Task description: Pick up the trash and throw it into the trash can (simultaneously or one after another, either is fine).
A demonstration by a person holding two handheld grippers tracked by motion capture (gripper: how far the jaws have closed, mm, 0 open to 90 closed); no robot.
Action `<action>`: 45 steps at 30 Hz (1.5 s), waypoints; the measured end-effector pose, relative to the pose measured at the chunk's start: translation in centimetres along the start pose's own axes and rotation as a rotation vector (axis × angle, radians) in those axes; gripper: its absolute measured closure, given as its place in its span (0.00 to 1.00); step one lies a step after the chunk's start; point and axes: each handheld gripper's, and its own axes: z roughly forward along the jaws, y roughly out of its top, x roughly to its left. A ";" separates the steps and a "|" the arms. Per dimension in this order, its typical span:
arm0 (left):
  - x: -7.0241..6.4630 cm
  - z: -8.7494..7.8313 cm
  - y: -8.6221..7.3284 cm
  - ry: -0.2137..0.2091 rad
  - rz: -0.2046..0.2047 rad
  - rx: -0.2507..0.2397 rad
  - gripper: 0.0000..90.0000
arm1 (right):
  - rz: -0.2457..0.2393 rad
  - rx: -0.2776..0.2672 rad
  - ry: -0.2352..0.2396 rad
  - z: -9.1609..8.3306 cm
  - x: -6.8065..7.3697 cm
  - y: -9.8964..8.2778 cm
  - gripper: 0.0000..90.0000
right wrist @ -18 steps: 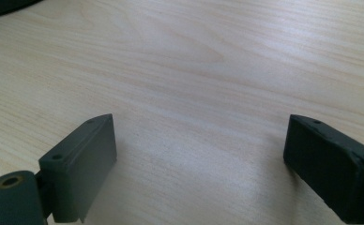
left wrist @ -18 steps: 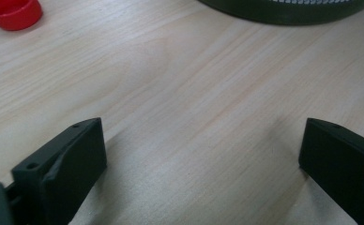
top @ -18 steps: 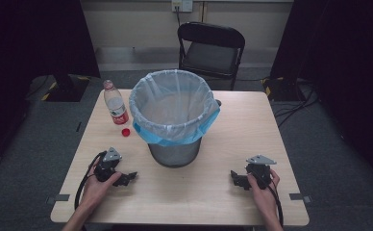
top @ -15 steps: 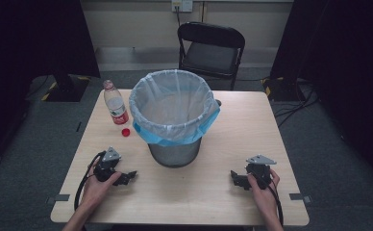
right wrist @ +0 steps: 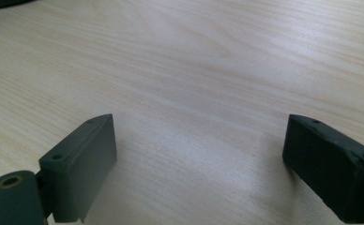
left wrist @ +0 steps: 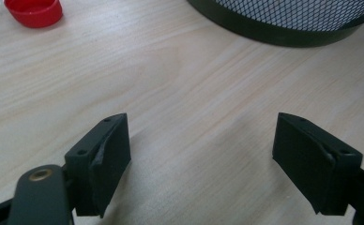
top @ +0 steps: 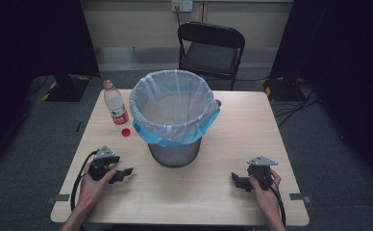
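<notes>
L gripper [top: 122, 174] sits on the table [top: 252, 120] at about 7 o'clock from the bin [top: 174, 118], held in the person's left hand [top: 92, 185]. Jaws wide apart, nothing between them; in the left gripper view just bare wood shows in the gap, w/ the pads [left wrist: 106, 161] low over the tabletop. It points roughly toward 3 o'clock, at the bin's base.

R gripper [top: 237, 180] lies at about 5 o'clock from the bin, in the right hand [top: 266, 192], well apart from the L one. Jaws also spread wide, empty, only wood grain between them in the right gripper view. It points toward 9 o'clock.

Bin: black mesh, mid-table, upright, lined w/ a pale bag whose blue edge folds over the rim. Inside looks empty as far as the high view shows; bottom not clear.

Bottle [top: 115, 107]: clear plastic, red label, upright at about 10 o'clock from the bin, just beside it, no cap on. Can't tell if there's liquid in it. Red cap [top: 125, 132] lies on the table right by the bottle's foot, at 9 o'clock from the bin; it's also at top left of the left gripper view, near the mesh base [left wrist: 288, 21].

A black chair [top: 212, 48] stands beyond the table's far edge at 12 o'clock.
</notes>
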 end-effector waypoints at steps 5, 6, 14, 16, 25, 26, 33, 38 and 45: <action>0.3 -0.6 0.8 -0.028 0.011 -0.036 0.22 | 0.000 0.000 0.000 0.0 0.0 0.0 0.10; 0.3 -0.6 0.8 -0.028 0.011 -0.036 0.22 | 0.000 0.000 0.000 0.0 0.0 0.0 0.10; 1.6 -1.6 1.8 -0.017 0.015 -0.072 0.20 | -0.001 -0.001 0.000 0.0 0.0 0.0 0.10; 1.7 -1.7 2.1 -0.017 0.020 -0.077 0.20 | 0.000 0.000 0.000 0.0 0.0 0.0 0.10; 2.6 -2.5 3.9 -0.029 0.024 -0.150 0.23 | -0.001 0.000 0.001 0.0 0.0 0.0 0.10; 2.7 -2.5 4.0 -0.031 0.027 -0.151 0.23 | -0.001 -0.001 0.001 0.0 0.0 0.0 0.10; 3.8 -2.7 5.4 -0.046 0.011 -0.145 0.20 | -0.001 -0.001 0.001 0.0 0.0 0.0 0.10; 4.6 -3.0 6.1 -0.019 0.006 -0.166 0.21 | -0.001 -0.001 0.001 0.0 0.0 0.0 0.10; 6.1 -2.7 7.0 0.020 0.012 -0.160 0.19 | -0.002 -0.001 0.003 0.0 0.0 0.0 0.10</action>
